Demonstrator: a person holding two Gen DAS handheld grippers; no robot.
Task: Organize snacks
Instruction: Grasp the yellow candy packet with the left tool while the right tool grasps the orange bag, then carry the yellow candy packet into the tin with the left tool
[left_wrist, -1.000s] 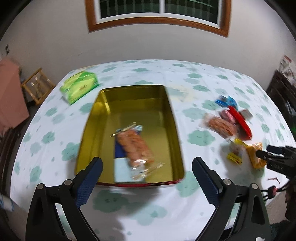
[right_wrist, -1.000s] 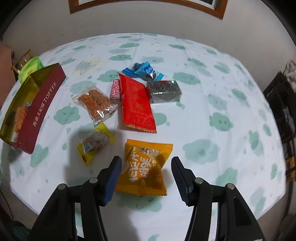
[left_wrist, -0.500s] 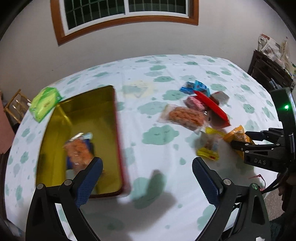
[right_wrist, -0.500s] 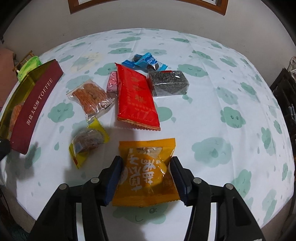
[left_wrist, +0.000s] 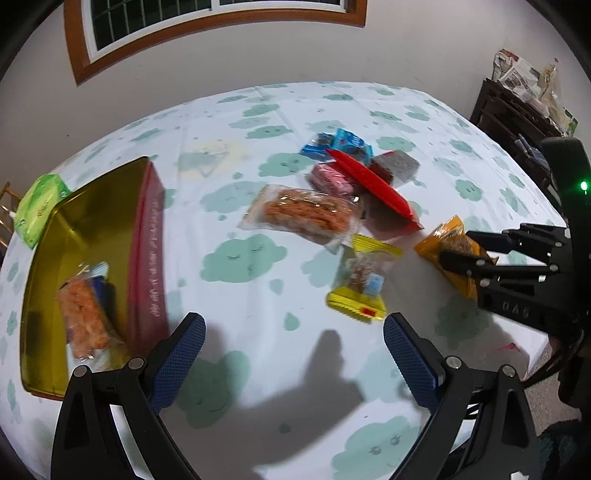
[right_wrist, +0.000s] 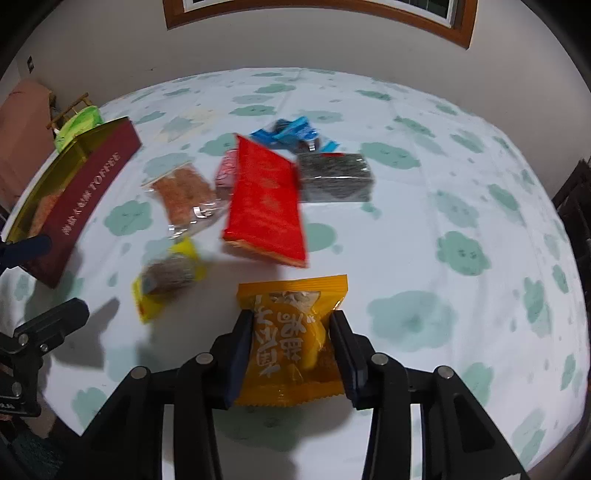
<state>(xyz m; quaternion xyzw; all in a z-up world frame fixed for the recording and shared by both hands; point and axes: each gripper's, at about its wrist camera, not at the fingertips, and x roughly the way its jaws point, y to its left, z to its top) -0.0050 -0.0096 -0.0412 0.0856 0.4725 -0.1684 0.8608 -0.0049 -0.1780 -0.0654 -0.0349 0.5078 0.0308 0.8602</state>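
Inside the gold tin (left_wrist: 85, 206), at the table's left edge, lie a clear bag of orange crackers (left_wrist: 83, 321) and a blue packet (left_wrist: 99, 284) partly beneath it; a maroon wall of the tin reads TOFFEE. Nearer the right side, the right gripper (right_wrist: 291, 345) is clamped on an orange snack bag (right_wrist: 295, 332), its fingers pressing both long edges. That bag lies flat on the tablecloth (right_wrist: 424, 229), long axis running away from the camera, print upside down. Meanwhile the left gripper (left_wrist: 293, 354) hangs with jaws wide apart over bare cloth, a yellow packet (left_wrist: 360, 280) just beyond.
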